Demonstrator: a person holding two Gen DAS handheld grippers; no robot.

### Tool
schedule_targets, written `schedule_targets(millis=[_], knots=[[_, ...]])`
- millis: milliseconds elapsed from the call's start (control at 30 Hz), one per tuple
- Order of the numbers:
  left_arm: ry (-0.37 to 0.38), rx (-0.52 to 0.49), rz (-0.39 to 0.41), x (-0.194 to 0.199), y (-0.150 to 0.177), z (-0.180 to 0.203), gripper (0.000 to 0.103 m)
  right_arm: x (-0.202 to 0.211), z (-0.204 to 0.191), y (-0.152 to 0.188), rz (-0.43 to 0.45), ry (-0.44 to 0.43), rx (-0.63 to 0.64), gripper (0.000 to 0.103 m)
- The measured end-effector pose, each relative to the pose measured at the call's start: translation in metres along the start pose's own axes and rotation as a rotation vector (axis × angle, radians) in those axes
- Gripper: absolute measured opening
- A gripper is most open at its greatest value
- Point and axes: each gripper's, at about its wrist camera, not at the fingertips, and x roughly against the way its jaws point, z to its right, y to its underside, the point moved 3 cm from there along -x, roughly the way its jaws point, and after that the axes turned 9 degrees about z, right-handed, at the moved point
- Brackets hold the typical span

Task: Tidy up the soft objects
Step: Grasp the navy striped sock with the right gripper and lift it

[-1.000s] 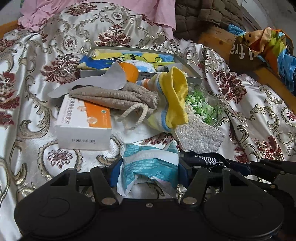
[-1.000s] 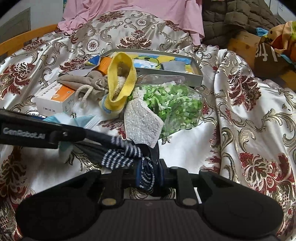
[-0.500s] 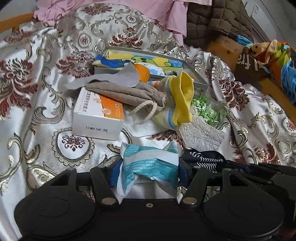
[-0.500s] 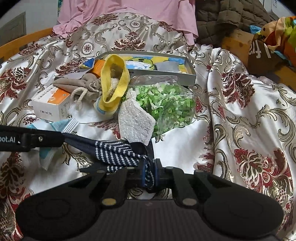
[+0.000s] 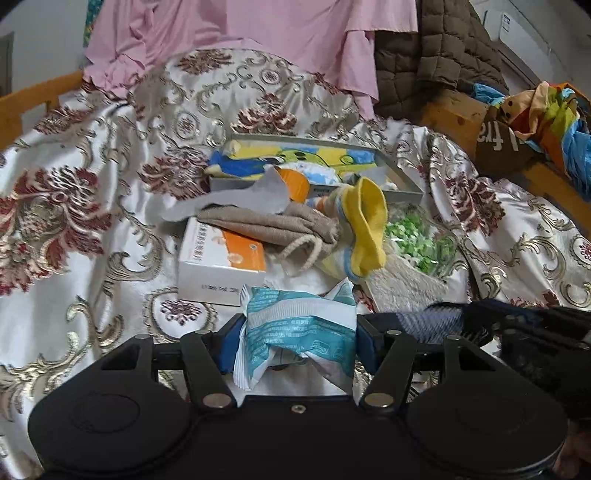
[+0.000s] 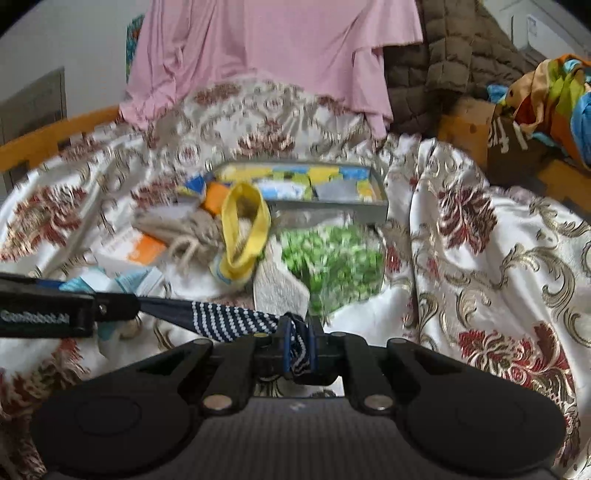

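Observation:
My left gripper point(image 5: 298, 338) is shut on a crumpled teal and white soft packet point(image 5: 280, 306), pads pressed on both sides. My right gripper point(image 6: 299, 345) is shut on a navy sock with white dots point(image 6: 229, 321). The sock stretches taut to the left, and its far end passes behind the left gripper's finger point(image 6: 48, 314). In the left wrist view the sock point(image 5: 436, 321) runs to the right gripper at the right edge. Ahead on the bedspread lies a pile: a yellow-cuffed sock point(image 5: 365, 229), a beige drawstring pouch point(image 5: 273, 225) and a rough grey cloth point(image 5: 402, 291).
A white and orange box point(image 5: 218, 266) lies under the pouch. A clear bag of green pieces point(image 6: 332, 258) sits before a grey tray point(image 6: 332, 216) holding colourful items. Pink cloth point(image 5: 258, 33), a brown quilted jacket point(image 5: 436, 55) and a wooden frame point(image 5: 454, 110) stand behind.
Both grippers have lifted and the views have tilted up, so the pile sits lower and farther. The right jaws have narrowed on the dotted sock, which is now pulled straighter.

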Motion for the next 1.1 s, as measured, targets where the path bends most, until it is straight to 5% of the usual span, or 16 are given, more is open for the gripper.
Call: schedule_targets(millis=[233, 467, 633, 833, 1000, 1100], knots=[[-0.028, 0.010, 0.031, 0.006, -0.014, -0.002, 0.063, 0.017, 0.011, -0.016, 0.097, -0.014, -0.057, 0.010], [-0.034, 0.024, 0.020, 0.000, -0.012, -0.007, 0.063, 0.004, 0.000, -0.006, 0.002, -0.120, -0.045, 0.015], [-0.045, 0.039, 0.007, -0.005, -0.010, -0.013, 0.063, -0.002, -0.018, 0.003, -0.057, -0.202, -0.006, 0.055], [-0.044, 0.045, 0.002, -0.007, -0.009, -0.015, 0.063, -0.020, -0.040, 0.018, -0.162, -0.238, 0.066, 0.067], [-0.043, 0.045, 0.002, -0.008, -0.009, -0.015, 0.063, -0.040, -0.052, 0.031, -0.230, -0.193, 0.135, 0.067], [-0.041, 0.044, -0.002, -0.008, -0.009, -0.014, 0.063, -0.048, -0.054, 0.037, -0.254, -0.172, 0.154, 0.047]])
